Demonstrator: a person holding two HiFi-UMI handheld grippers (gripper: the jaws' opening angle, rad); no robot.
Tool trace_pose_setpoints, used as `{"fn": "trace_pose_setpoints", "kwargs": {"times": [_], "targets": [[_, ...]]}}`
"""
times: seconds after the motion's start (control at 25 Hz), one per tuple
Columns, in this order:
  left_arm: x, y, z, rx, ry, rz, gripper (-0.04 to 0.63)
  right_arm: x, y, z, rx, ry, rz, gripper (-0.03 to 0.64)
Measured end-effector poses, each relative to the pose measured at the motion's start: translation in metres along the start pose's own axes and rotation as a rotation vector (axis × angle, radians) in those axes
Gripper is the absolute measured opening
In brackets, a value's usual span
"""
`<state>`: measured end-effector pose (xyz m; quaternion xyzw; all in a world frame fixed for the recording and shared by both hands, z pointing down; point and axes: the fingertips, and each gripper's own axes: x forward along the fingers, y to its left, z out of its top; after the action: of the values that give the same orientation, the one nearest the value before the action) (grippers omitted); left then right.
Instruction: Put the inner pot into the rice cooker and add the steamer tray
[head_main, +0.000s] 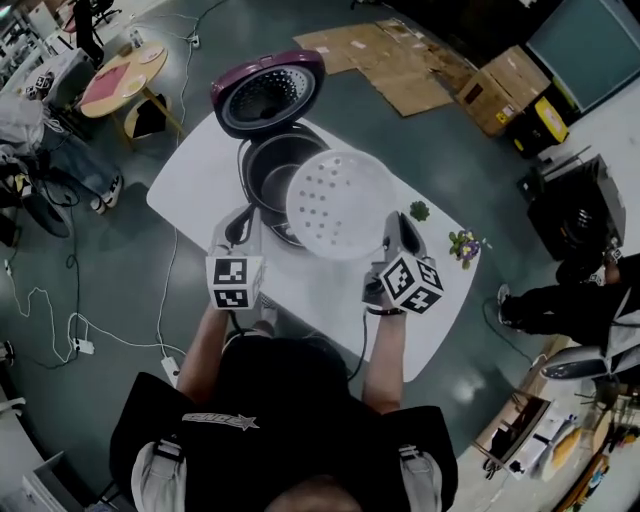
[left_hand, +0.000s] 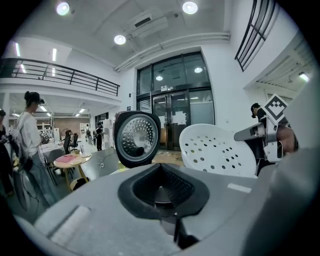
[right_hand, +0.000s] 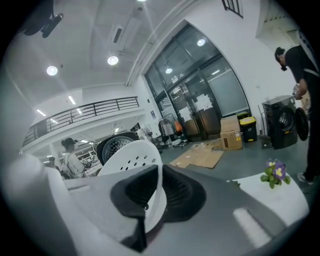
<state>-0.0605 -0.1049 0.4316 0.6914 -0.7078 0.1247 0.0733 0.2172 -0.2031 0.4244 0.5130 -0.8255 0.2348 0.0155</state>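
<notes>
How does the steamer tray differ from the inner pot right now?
The steamer tray is white with holes; the inner pot is dark. The tray hangs in the air, its rim clamped in the right gripper; the pot sits inside the open rice cooker. Both are round.

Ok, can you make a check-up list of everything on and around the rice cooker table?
Surface: white table, carrying the cooker and two plants.
Job's things: rice cooker with its lid open and a dark pot seemingly seated inside; white steamer tray held up, partly over the opening.
Clutter: green plant and flower sprig at the table's right end.
Grippers: right gripper shut on the tray's rim; left gripper shut, empty.
Cables: white cable on the floor left of the table.
Surroundings: flattened cardboard, round table, a person on the right.
</notes>
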Motion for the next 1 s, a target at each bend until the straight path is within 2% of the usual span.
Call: {"fn": "trace_pose_setpoints", "kwargs": {"times": [0.52, 1.0], "targets": [[0.023, 0.082, -0.019, -0.057, 0.039, 0.089, 0.011, 0.102, 0.061, -0.008, -0.053, 0.085, 0.084, 0.031], [0.056, 0.135, -0.055, -0.110, 0.104, 0.098, 0.011, 0.167, 0.079, -0.050, -0.103, 0.218, 0.058, 0.031]]}}
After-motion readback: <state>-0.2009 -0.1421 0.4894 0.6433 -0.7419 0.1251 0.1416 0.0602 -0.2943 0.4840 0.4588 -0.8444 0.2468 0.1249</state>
